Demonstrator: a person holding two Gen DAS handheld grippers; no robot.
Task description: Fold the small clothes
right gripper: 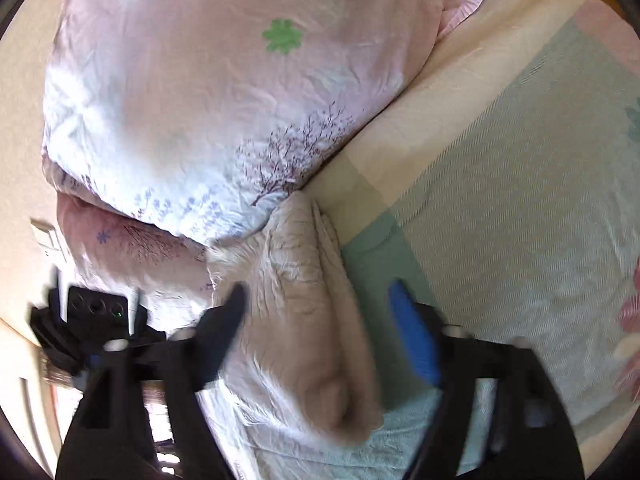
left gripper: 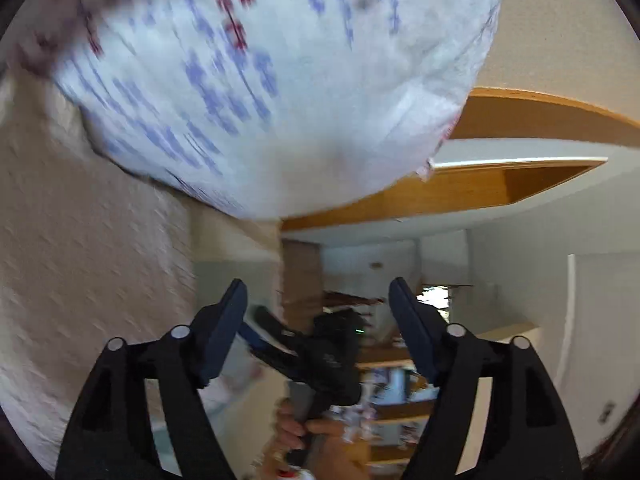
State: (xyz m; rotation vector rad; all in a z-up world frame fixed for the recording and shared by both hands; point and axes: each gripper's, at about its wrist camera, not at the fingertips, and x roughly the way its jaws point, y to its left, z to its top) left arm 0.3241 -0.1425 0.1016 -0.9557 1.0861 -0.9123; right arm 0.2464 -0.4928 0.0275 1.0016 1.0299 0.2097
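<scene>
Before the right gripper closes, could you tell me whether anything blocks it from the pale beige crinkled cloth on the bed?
Nothing visible does: the right gripper is open and the pale beige crinkled cloth lies straight ahead of its fingers. The pink floral quilt only borders its far end.

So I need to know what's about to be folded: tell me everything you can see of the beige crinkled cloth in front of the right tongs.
The beige crinkled cloth looks like thin, wrinkled fabric, bunched lengthwise into a rumpled roll. It lies on the bed's striped green sheet, its far end against the pink floral duvet. The right tongs stand open over it, one finger on each side; contact cannot be told.
</scene>
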